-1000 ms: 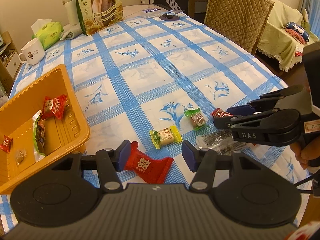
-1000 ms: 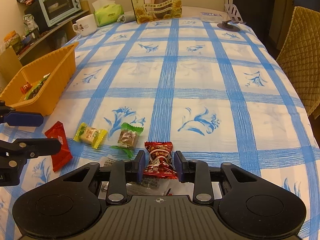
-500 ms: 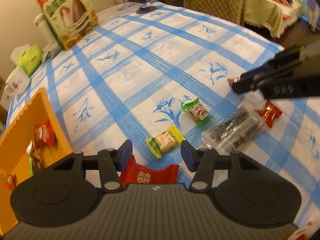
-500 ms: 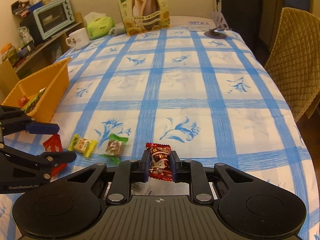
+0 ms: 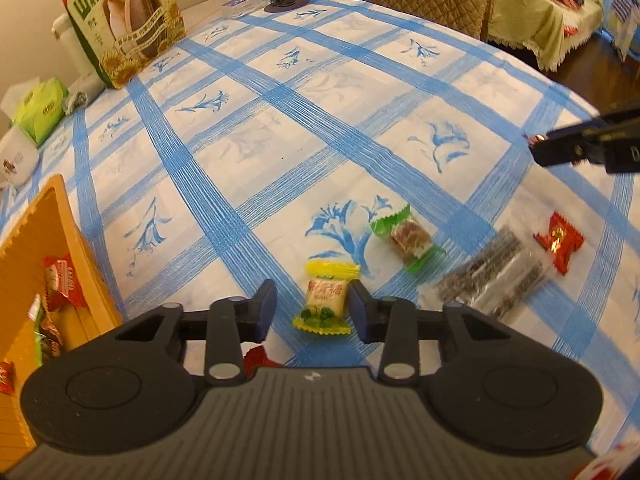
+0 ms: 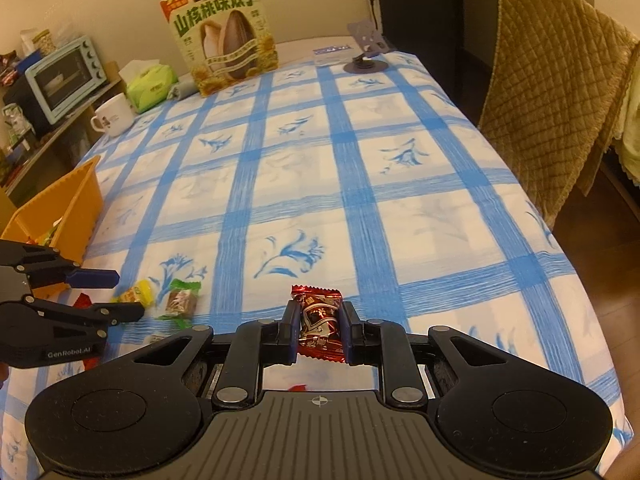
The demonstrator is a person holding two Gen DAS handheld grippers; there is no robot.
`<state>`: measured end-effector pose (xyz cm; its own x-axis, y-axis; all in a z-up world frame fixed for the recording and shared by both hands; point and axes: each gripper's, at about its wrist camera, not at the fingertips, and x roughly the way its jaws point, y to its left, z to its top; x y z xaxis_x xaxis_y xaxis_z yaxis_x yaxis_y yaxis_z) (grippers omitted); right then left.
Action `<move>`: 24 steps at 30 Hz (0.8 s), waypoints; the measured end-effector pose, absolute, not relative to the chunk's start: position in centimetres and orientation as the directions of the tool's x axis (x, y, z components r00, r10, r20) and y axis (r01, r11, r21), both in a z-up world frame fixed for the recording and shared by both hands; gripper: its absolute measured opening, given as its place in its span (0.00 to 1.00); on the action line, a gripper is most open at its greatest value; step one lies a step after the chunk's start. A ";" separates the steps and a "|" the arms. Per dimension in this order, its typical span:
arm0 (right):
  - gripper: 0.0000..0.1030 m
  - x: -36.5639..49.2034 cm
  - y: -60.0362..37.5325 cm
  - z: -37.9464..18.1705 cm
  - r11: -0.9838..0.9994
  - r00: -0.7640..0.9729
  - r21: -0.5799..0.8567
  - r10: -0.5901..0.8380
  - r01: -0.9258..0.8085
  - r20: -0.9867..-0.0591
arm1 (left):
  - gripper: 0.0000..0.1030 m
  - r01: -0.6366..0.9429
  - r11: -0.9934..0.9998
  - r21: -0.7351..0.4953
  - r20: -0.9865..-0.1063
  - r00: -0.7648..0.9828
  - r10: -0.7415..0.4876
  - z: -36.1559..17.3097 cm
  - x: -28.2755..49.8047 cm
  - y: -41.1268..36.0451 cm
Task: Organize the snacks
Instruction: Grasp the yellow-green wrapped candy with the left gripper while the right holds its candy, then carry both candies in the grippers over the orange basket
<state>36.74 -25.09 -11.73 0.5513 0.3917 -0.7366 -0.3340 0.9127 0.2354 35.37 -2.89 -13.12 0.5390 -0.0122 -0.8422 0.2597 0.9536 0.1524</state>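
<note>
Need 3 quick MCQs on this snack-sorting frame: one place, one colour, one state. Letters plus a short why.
1. Where is the yellow-wrapped candy?
A. in the orange basket
B. between the left gripper's fingers, on the tablecloth
C. beside the mug

2. What colour are the wrapper ends of the candy just beyond it?
A. green
B. blue
C. white

3. What is the right gripper doing?
A. standing open over bare cloth
B. gripping a mug
C. shut on a dark red candy

Answers:
B, it lies between the left gripper's closing jaws.
A, both twisted ends are green.
C, the pads press the dark red candy.
</note>
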 end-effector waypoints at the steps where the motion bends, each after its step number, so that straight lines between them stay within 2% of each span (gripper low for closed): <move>1: 0.20 36.7 -25.3 -11.7 0.914 0.553 0.236 0.391 -0.331 -0.736 | 0.29 0.254 0.957 0.137 -0.845 0.535 -0.021 -13.1 35.5 -2.8; 4: 0.20 36.5 -25.7 -11.5 0.915 0.556 0.242 0.390 -0.323 -0.734 | 0.18 0.247 0.964 0.100 -0.850 0.524 -0.046 -13.1 35.5 -2.9; 14: 0.20 36.1 -25.5 -10.8 0.905 0.561 0.249 0.412 -0.346 -0.718 | 0.17 0.194 0.977 0.089 -0.843 0.537 -0.030 -12.7 35.2 -2.9; 24: 0.20 35.2 -25.2 -9.0 0.881 0.572 0.260 0.458 -0.395 -0.681 | 0.17 0.146 0.989 0.018 -0.791 0.607 -0.076 -8.6 33.0 -3.1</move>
<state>35.21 -25.19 -9.01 0.5722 0.4575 -0.6806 -0.3954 0.8810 0.2598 32.97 -3.12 -8.62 0.6070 -0.0757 -0.7911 0.1463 0.9891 0.0176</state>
